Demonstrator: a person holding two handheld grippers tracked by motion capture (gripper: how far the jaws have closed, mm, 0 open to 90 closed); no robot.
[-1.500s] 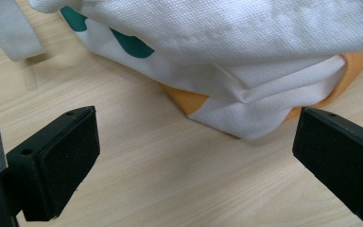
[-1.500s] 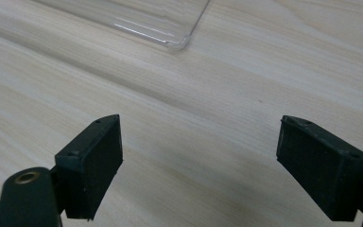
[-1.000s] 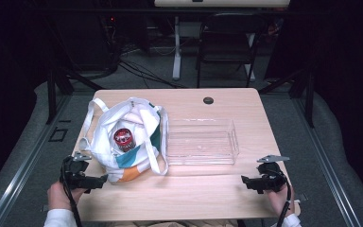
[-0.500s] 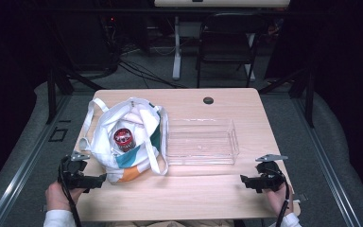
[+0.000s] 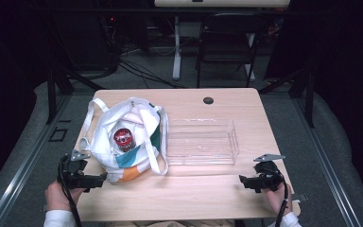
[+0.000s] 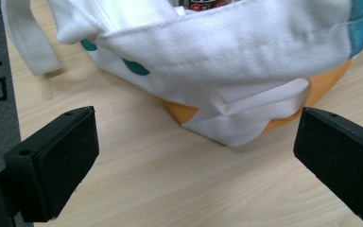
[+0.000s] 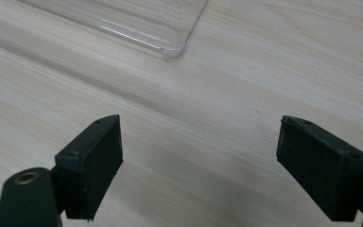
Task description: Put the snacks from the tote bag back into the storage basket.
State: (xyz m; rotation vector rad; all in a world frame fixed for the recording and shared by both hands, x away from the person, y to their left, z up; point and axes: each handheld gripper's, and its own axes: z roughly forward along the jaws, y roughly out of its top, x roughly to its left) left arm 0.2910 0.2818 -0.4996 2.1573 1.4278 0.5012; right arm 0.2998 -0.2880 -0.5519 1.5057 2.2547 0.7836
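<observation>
So not much has changed in the last second: my left tool (image 5: 99, 179) has only nudged toward the tote bag (image 5: 127, 142) at 9 o'clock on the worktop (image 5: 203, 194), jaws apart. Right tool (image 5: 244, 180) sits wide open near the clear tray (image 5: 201, 142). Nothing's grabbed yet.

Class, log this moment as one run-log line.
left gripper: open, facing tote bag | right gripper: open, near clear tray | can: in bag

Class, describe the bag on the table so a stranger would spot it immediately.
Start at the wooden table and look to its left half, beside the clear plastic tray. There sits the tote bag, white cloth with teal and orange patches, long handles, and a red-topped can inside.
</observation>
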